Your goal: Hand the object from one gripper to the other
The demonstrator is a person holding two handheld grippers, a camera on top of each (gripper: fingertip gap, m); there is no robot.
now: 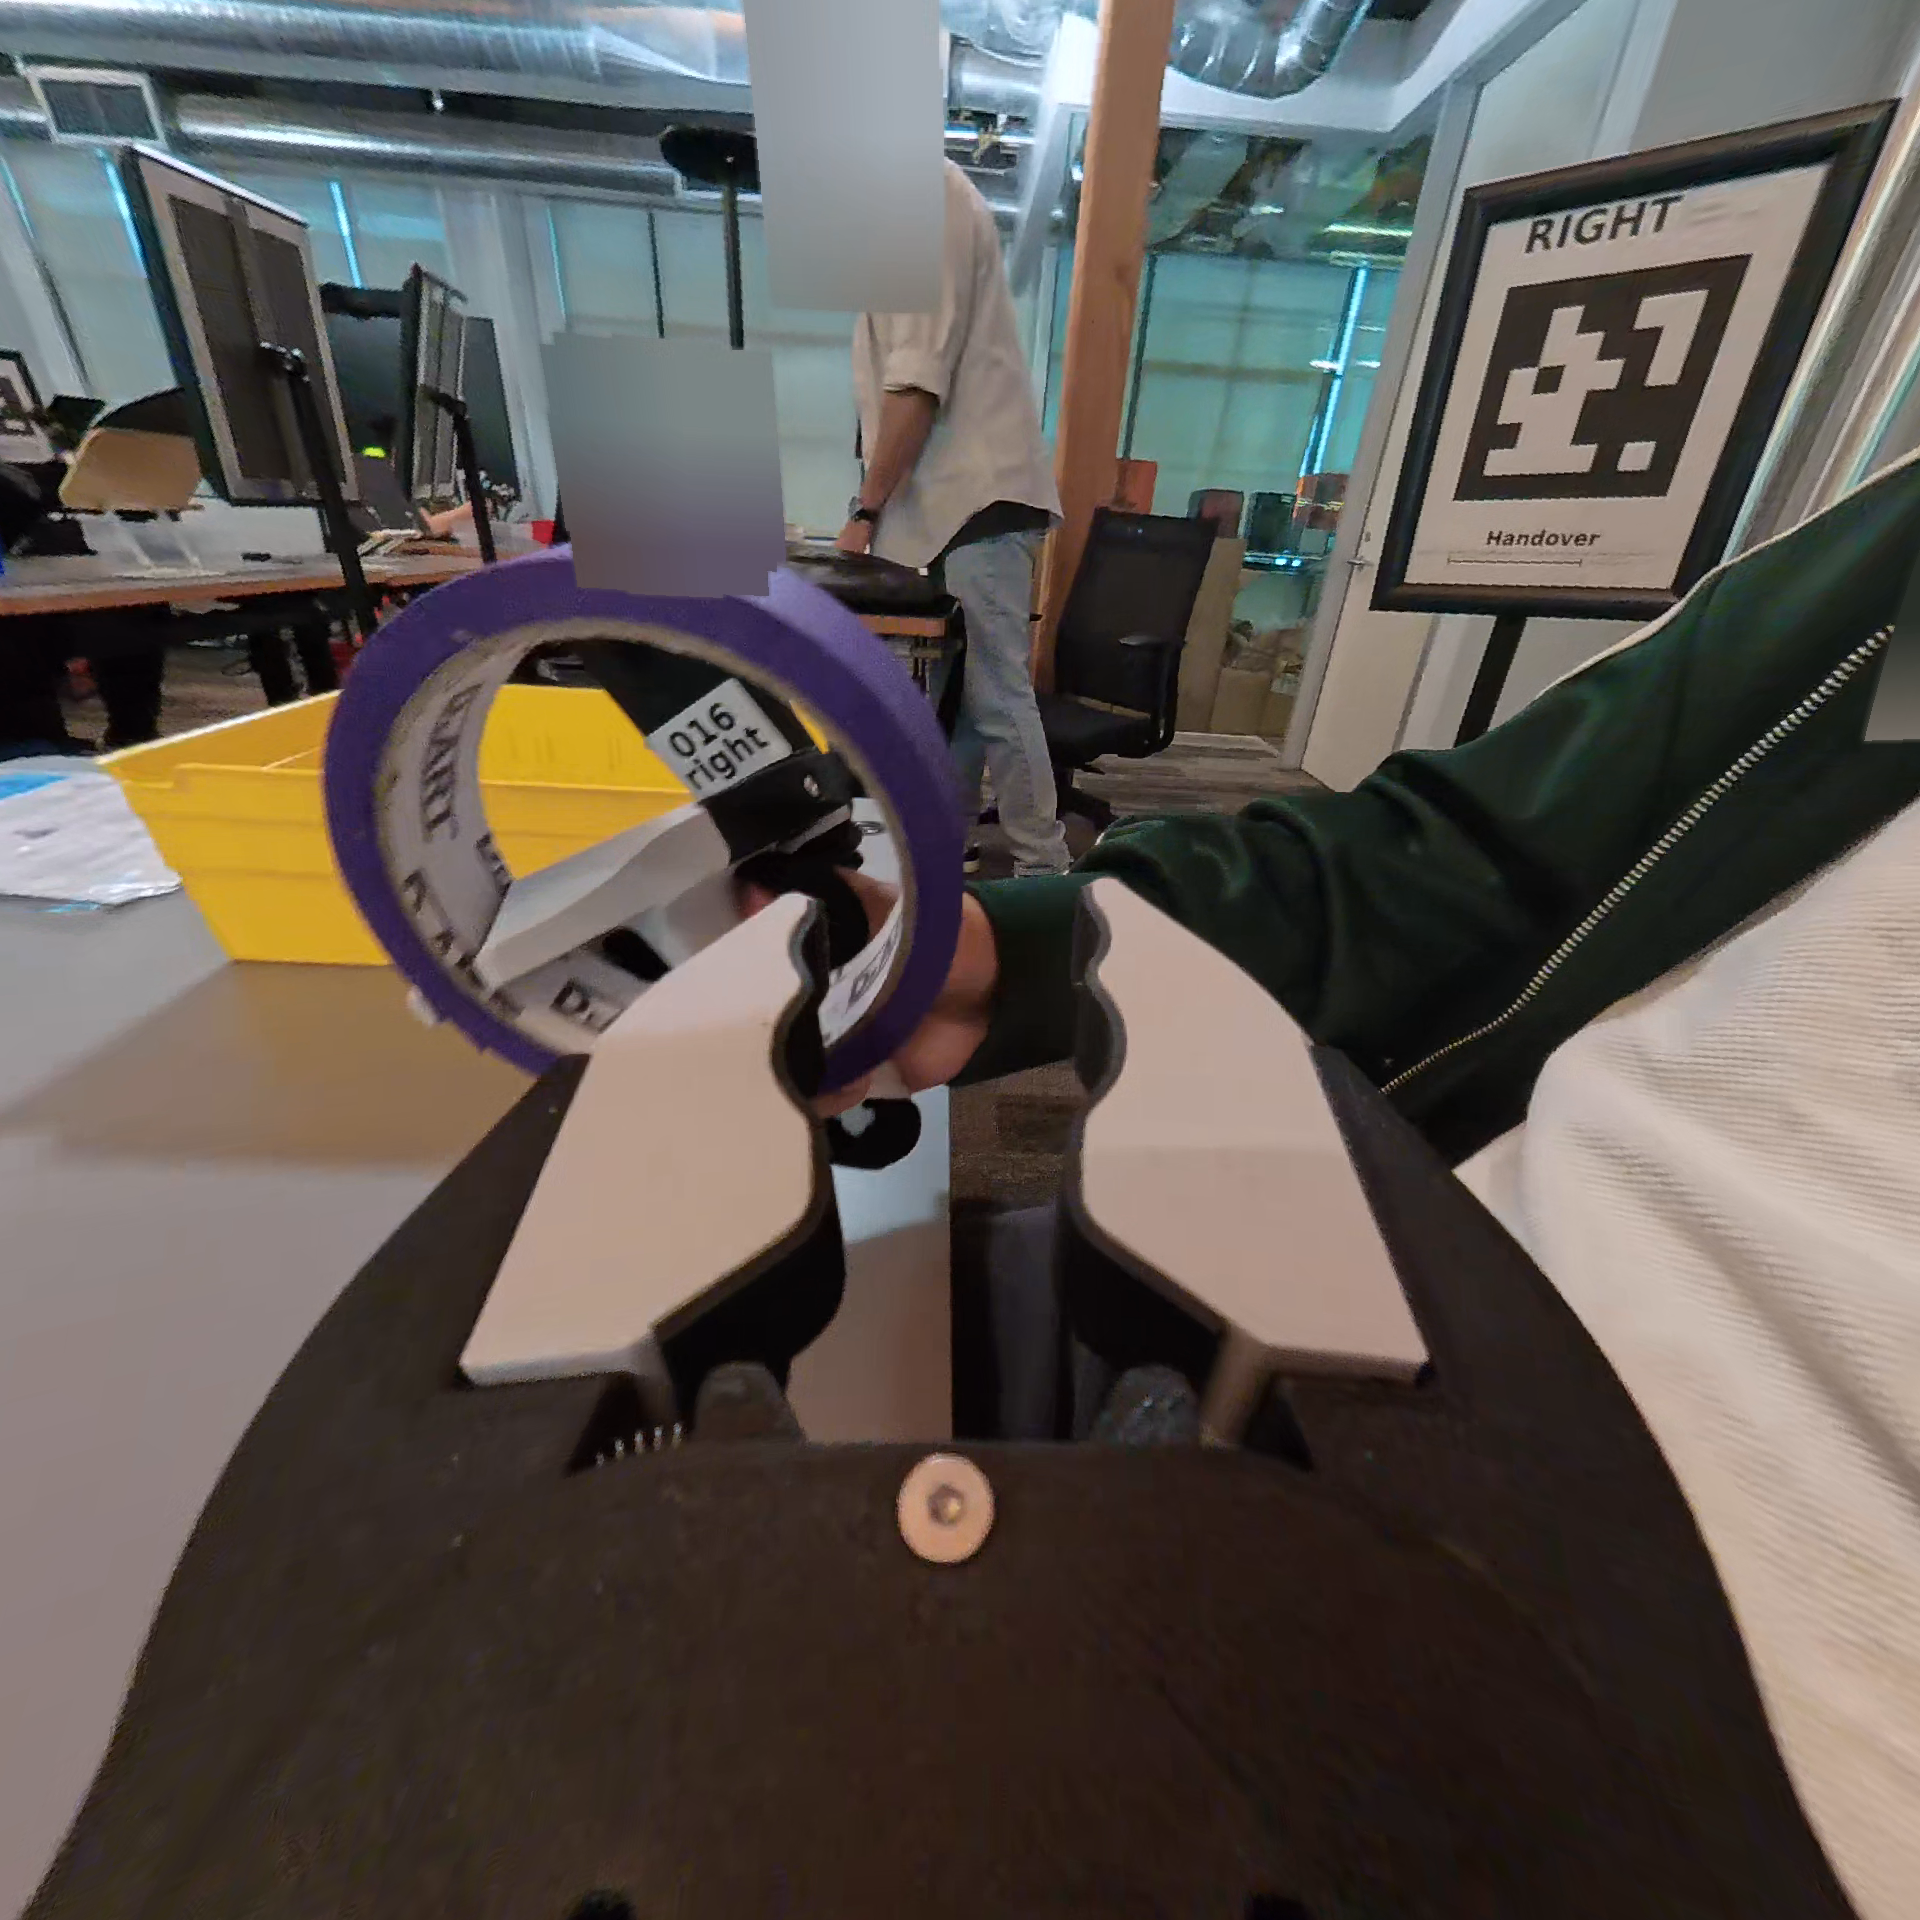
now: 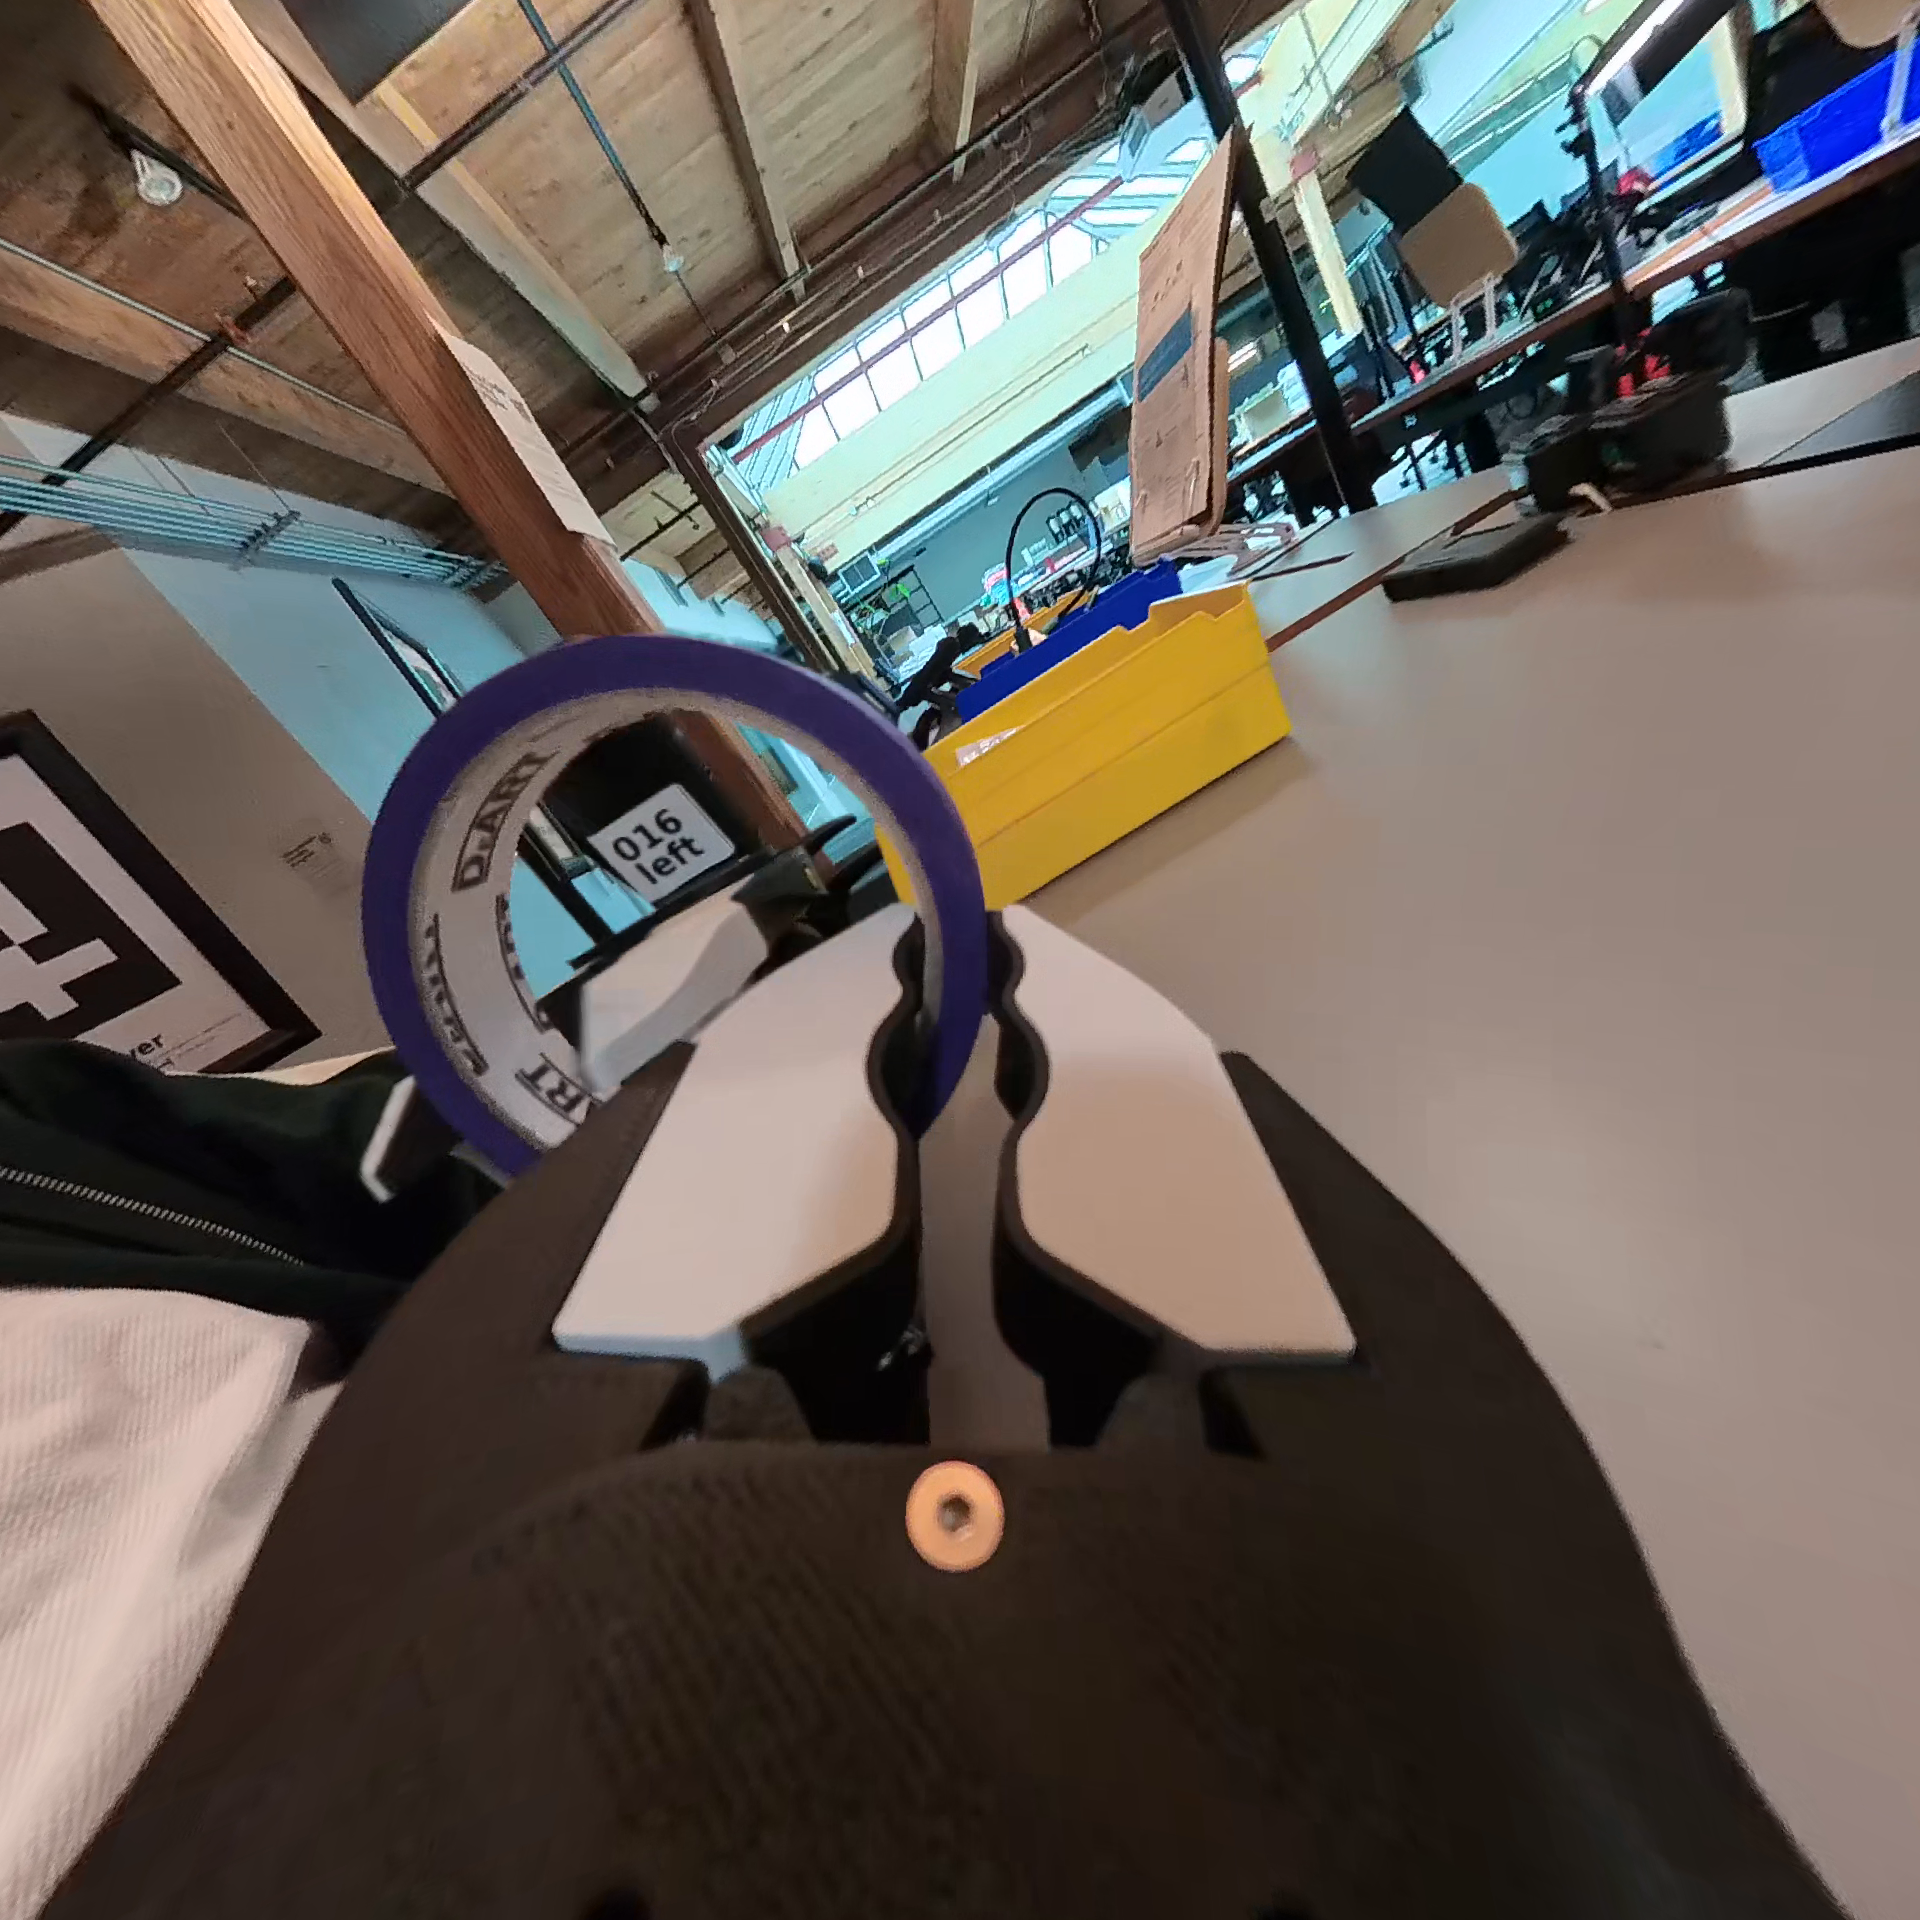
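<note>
- In my left wrist view, a yellow bin (image 1: pixel 260 862) sits far left on the grey table (image 1: pixel 208 1195).
- Just right of the bin, the purple tape (image 1: pixel 416 727) is up in the air, standing on edge like a ring.
- Through the ring I see the right gripper (image 1: pixel 468 977). One white finger (image 1: pixel 613 894) is inside the ring at its lower left.
- My left gripper (image 1: pixel 945 935) is spread wide. The lower right rim of the tape sits in the gap, close to the left finger. The right finger is well apart from it.
- Behind that gap a hand (image 1: pixel 956 1008) shows, with a green sleeve (image 1: pixel 1403 894) going off to the right.
- A framed black and white sign (image 1: pixel 1600 374) stands far right.
- In my right wrist view, the sleeve (image 2: pixel 156 1164) is at the far left.
- Next comes the tape (image 2: pixel 665 665), with the left gripper (image 2: pixel 488 1091) at its lower left rim: one finger inside the ring, one outside.
- The right gripper (image 2: pixel 951 935) pinches the lower right rim of the tape. Its fingers are close together with the purple band between them.
- The bin (image 2: pixel 1122 748) sits beyond, on the table (image 2: pixel 1558 935).
</note>
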